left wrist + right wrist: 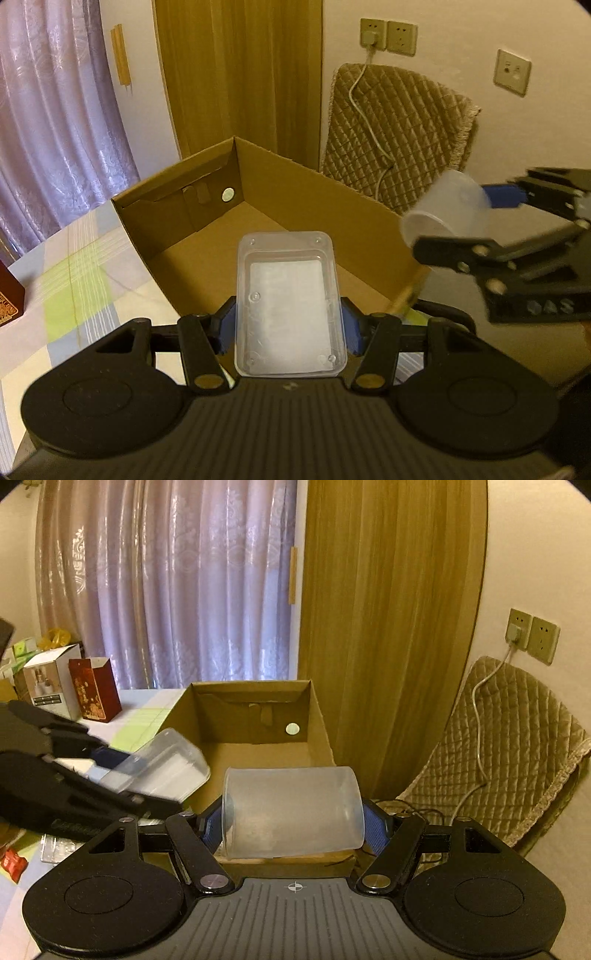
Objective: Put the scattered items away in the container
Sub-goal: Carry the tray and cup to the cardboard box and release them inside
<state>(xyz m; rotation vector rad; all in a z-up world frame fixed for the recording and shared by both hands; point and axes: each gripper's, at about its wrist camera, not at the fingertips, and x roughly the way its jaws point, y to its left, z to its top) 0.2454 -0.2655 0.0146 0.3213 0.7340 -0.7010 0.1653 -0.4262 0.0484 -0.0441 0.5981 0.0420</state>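
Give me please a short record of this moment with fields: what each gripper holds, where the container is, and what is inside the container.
left gripper: shut on clear rectangular tray, held above the box's near edge
right gripper: shut on translucent cup, lying on its side between the fingers, above the box's near wall
container: open cardboard box on the checked tablecloth
box contents: floor looks bare in the parts that show; neither item is in yet
beside the box: red carton and white carton

Frosted plastic cup (pixel 291 812) sideways between the right gripper (pixel 293 825) jaws, above the open cardboard box (pixel 255 716).
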